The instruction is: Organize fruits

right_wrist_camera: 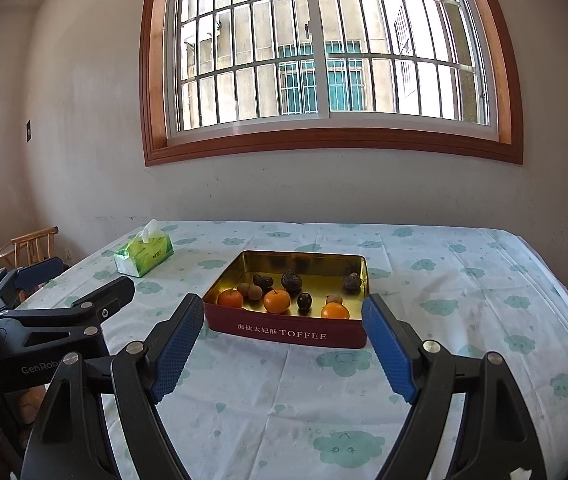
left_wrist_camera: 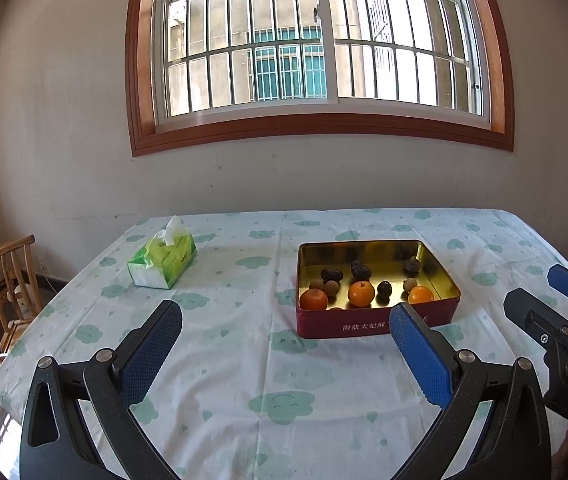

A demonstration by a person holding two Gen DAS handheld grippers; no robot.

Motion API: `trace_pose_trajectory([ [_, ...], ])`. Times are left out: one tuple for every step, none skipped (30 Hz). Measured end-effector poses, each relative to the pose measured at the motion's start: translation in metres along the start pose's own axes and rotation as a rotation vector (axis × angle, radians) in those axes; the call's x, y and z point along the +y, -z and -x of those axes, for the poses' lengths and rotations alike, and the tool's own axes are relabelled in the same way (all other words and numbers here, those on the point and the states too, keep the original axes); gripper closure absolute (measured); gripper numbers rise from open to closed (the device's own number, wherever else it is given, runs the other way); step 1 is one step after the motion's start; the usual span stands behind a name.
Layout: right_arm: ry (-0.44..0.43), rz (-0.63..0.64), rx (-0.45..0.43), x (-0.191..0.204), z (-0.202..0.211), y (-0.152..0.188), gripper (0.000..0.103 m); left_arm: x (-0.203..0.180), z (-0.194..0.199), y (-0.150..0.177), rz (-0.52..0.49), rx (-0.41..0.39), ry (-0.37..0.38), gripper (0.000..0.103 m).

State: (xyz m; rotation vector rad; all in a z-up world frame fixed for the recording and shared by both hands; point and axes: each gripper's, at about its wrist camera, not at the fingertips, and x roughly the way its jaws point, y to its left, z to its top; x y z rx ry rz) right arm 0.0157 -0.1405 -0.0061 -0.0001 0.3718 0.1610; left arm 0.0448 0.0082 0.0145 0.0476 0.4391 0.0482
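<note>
A red toffee tin [left_wrist_camera: 364,326] [right_wrist_camera: 284,334] with a gold inside stands on the table. In it lie three oranges [right_wrist_camera: 277,301], several dark wrinkled fruits [right_wrist_camera: 291,281] and small brown round fruits [right_wrist_camera: 254,292]. My left gripper [left_wrist_camera: 286,314] is open and empty, held above the cloth in front and left of the tin. My right gripper [right_wrist_camera: 283,307] is open and empty, its blue pads [right_wrist_camera: 388,354] flanking the tin's near wall from short of it. The right gripper also shows at the right edge of the left wrist view [left_wrist_camera: 544,292], and the left gripper at the left of the right wrist view [right_wrist_camera: 83,280].
The table has a white cloth with green cloud prints [right_wrist_camera: 344,400]. A green tissue box [left_wrist_camera: 162,261] [right_wrist_camera: 143,254] sits at the far left. A wooden chair [left_wrist_camera: 7,280] stands left of the table. A wall with a barred window is behind.
</note>
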Motion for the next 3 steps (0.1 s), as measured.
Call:
trace_pose_trajectory([
  [0.005, -0.013, 0.01, -0.01, -0.005, 0.0, 0.024, -0.001, -0.003, -0.001, 0.0, -0.003, -0.006, 0.0],
  [0.013, -0.025, 0.023, -0.02, -0.011, -0.001, 0.023, -0.002, -0.006, -0.003, -0.002, -0.001, -0.011, 0.0],
  [0.021, -0.031, 0.04, -0.031, -0.019, -0.002, 0.022, -0.003, -0.011, -0.004, -0.007, 0.005, -0.011, 0.0],
])
